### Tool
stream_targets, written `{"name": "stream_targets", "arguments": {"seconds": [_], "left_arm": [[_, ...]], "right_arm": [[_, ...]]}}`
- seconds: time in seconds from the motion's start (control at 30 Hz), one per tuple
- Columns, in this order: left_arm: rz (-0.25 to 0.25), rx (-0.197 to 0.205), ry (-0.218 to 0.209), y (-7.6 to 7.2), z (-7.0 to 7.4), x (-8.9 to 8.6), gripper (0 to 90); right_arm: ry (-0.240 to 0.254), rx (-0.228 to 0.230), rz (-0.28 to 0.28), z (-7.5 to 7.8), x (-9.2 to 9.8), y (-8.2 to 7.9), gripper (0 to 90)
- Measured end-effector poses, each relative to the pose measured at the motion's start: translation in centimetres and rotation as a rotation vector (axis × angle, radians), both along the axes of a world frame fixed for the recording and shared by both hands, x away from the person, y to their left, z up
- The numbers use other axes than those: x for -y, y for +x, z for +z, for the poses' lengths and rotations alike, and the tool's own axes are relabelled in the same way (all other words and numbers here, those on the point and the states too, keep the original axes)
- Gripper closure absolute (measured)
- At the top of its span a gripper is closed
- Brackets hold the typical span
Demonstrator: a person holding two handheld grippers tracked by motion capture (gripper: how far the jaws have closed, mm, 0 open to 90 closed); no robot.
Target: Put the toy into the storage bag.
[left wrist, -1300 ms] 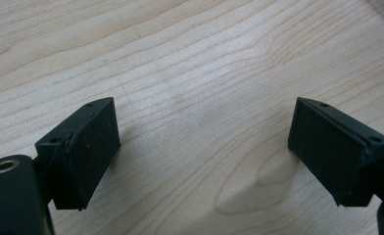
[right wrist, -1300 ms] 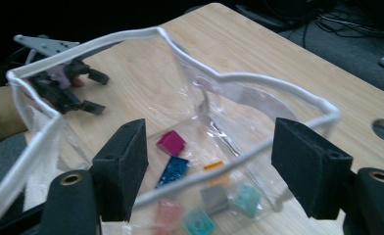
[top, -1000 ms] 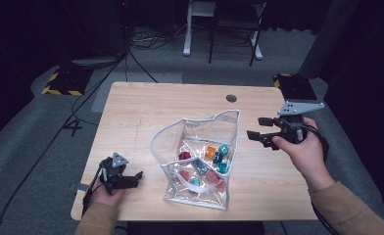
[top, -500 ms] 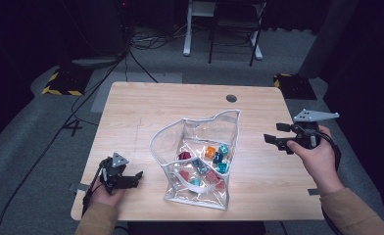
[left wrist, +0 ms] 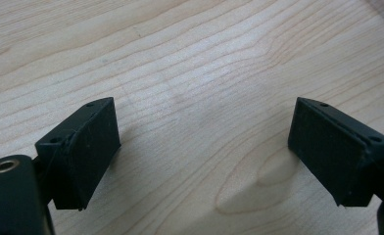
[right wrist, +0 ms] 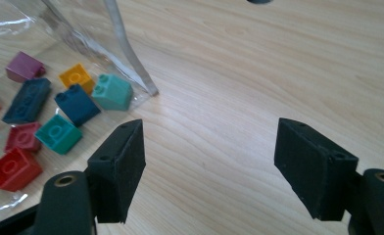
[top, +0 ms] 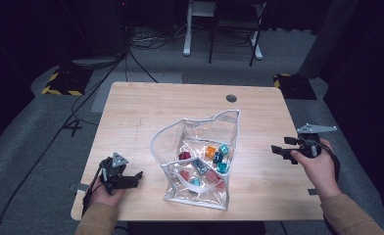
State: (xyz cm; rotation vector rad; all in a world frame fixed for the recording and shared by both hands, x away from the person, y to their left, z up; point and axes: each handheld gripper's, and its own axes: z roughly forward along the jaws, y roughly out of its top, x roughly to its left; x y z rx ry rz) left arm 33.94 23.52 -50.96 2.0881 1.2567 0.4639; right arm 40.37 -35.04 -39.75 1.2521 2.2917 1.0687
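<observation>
Tan sleeves cover both forearms. The left gripper (top: 133, 177) and right gripper (top: 278, 149) are black, with blocky screw-holed jaw pads, each topped by a grey three-cornered plate.

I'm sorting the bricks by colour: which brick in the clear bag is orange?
The small orange brick near the clear bag's edge, beside the light-teal brick and above the dark-blue one; no other is orange.

1. A light wooden table (top: 146, 112) stands on grey carpet (top: 28, 127).
2. A round dark cable hole (top: 231, 98) sits near the table's far edge.
3. Beyond the table, black cables (top: 146, 41) trail past white desk legs (top: 186, 29) and yellow-black hazard tape (top: 60, 83).
</observation>
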Motion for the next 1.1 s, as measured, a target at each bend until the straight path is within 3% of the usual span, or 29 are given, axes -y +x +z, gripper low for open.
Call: {"name": "stream_targets", "arguments": {"seconds": [0.43, 0.77, 0.9, 0.97, 1.07, 1.1], "left_arm": [[0.000, 0.000, 0.000, 0.0, 0.0, 0.0, 12.1], [0.000, 0.000, 0.000, 0.0, 0.0, 0.0, 12.1], [0.000, 0.000, 0.000, 0.0, 0.0, 0.0, 12.1], [-0.001, 0.000, 0.002, 0.0, 0.0, 0.0, 12.1], [-0.001, 0.002, 0.004, 0.0, 0.0, 0.0, 12.1], [-0.002, 0.002, 0.002, 0.0, 0.0, 0.0, 12.1]], "right_arm": [[-0.010, -0.084, -0.059, -5.1, 2.2, -0.8, 26.7], [-0.023, -0.082, -0.073, -8.4, 3.1, -2.4, 23.7], [-0.013, -0.072, -0.086, -9.7, 3.1, -3.0, 18.6], [-0.005, -0.043, -0.094, -10.0, 3.0, -3.3, 16.9], [-0.045, 0.000, -0.082, -10.4, 2.7, -3.6, 14.9], [-0.076, 0.042, -0.085, -10.8, 2.4, -3.7, 12.3]]}}
